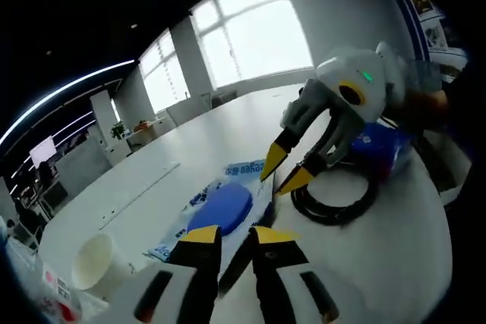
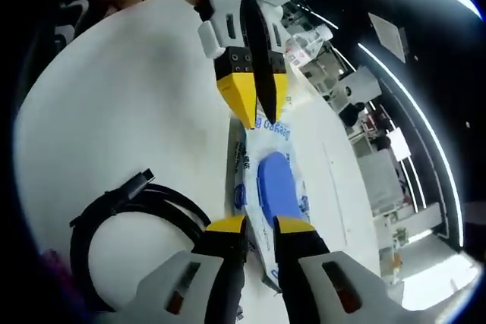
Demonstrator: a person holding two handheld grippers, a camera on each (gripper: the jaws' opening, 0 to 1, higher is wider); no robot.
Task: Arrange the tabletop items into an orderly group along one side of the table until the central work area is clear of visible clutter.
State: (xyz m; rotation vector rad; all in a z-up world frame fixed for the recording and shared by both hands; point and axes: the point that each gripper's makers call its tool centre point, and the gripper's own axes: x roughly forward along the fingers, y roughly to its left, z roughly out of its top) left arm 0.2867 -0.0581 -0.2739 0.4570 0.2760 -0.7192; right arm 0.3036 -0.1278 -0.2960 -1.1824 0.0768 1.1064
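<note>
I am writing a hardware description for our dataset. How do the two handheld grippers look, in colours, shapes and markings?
Both match: a white moulded plastic body with black slot-shaped insets, and two black jaws capped by yellow wedge tips. The left gripper carries a round lens ringed in yellow on top. The right gripper has the same yellow ring and a small green light beside it. No sleeve can be made out.

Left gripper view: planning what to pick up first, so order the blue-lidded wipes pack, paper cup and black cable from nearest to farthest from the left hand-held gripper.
1. Wipes pack, just beyond the left hand-held gripper.
2. Paper cup, lower left.
3. Black cable, right, farther out.
</note>
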